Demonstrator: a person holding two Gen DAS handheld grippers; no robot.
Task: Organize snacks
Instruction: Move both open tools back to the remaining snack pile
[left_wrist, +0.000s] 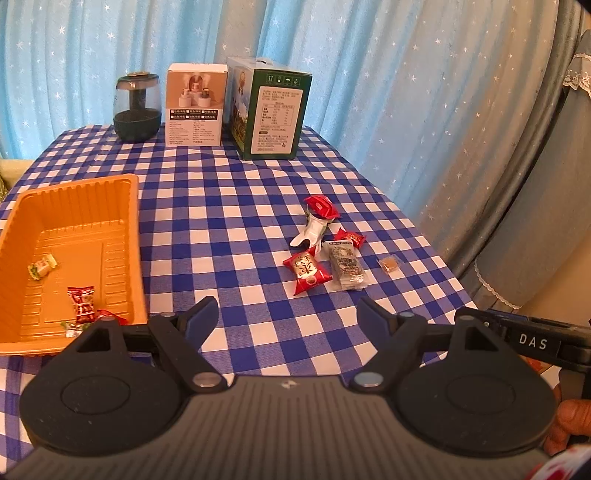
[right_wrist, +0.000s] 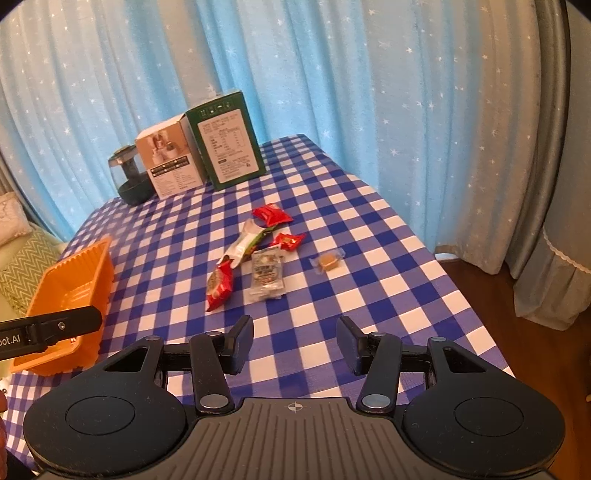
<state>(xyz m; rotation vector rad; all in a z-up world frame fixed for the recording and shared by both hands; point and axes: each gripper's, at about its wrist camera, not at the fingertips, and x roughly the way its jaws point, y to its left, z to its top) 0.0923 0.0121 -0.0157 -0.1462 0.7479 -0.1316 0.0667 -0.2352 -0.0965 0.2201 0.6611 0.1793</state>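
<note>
Both grippers empty, jaws spread. Snack pile (right_wrist: 258, 254) lies loose on the cloth straight ahead of the right gripper (right_wrist: 294, 345), which looks nearer; nearest red pack (right_wrist: 219, 284) runs lengthwise toward it. Left gripper (left_wrist: 286, 319) sits by the tray (left_wrist: 125, 206).

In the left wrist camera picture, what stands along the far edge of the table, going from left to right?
Dark round jar → white box → green box.
</note>
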